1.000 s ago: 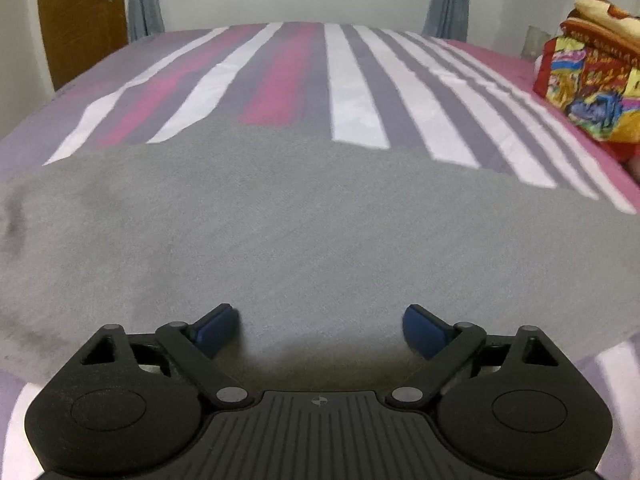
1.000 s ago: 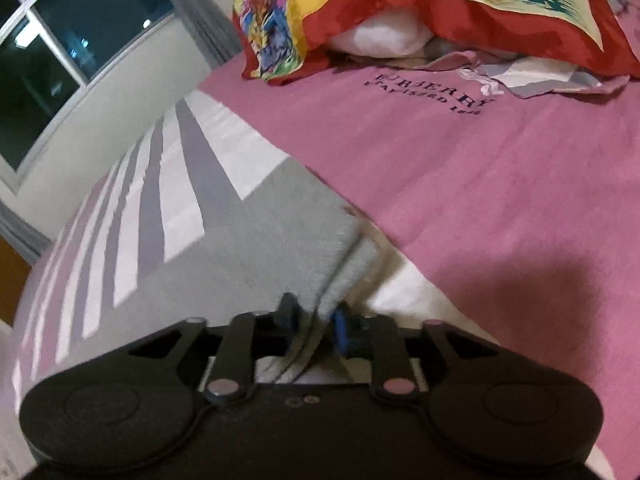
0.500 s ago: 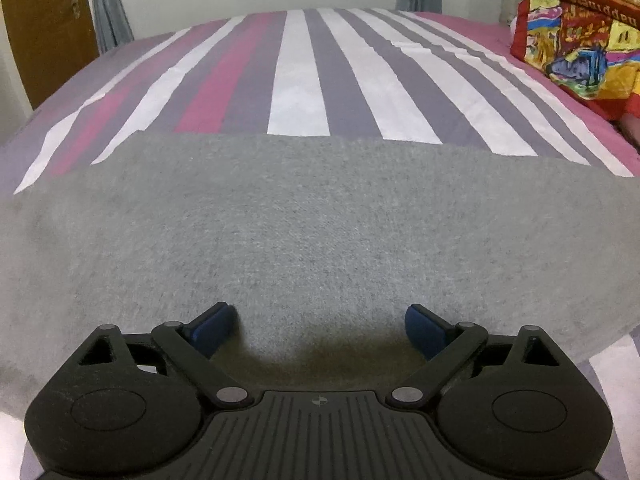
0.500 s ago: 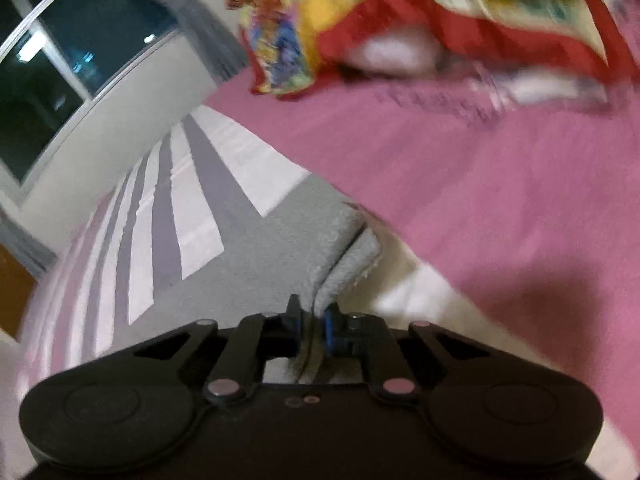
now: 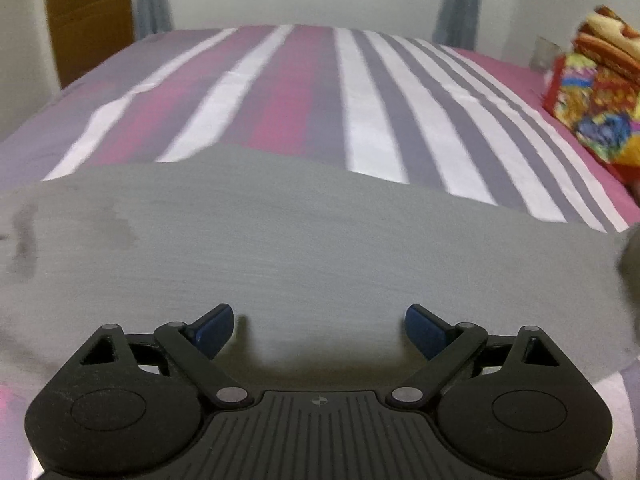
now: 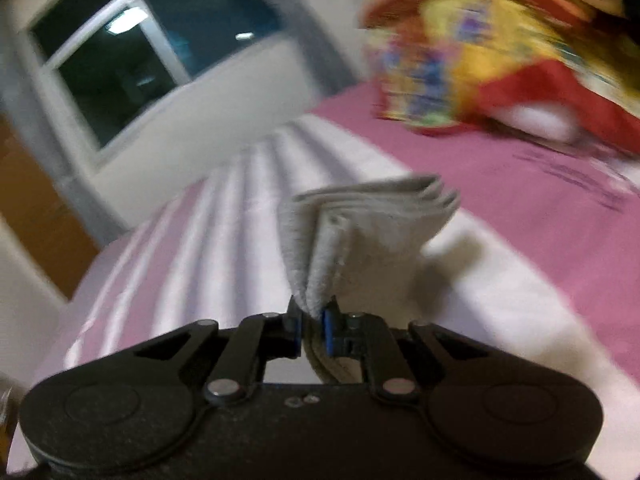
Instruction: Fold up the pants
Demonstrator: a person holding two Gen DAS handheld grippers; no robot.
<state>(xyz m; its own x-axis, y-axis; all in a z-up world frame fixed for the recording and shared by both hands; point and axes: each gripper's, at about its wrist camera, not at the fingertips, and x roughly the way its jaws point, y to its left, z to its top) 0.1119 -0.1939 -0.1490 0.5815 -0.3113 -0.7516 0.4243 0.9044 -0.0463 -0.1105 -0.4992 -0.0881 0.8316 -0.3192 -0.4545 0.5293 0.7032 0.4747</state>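
Observation:
Grey pants (image 5: 304,240) lie spread across the striped bed in the left wrist view, with faint dark marks near their left side. My left gripper (image 5: 320,326) hangs just above the cloth, open, with nothing between its blue pads. In the right wrist view my right gripper (image 6: 313,324) is shut on the thick layered end of the pants (image 6: 360,224), which stands lifted above the bedsheet in bunched folds. How the lifted end joins the spread part is hidden.
The bed (image 5: 280,92) has pink, white and grey stripes. A colourful stack of bedding (image 5: 596,96) lies at its right side, seen too as a blurred bedding stack (image 6: 500,52). A window (image 6: 132,52) and a brown door (image 5: 88,12) stand beyond.
My right gripper closed fully on the pants' end and lifted it off the bed, rolling as it rose. The left gripper shifted over the cloth and stayed open.

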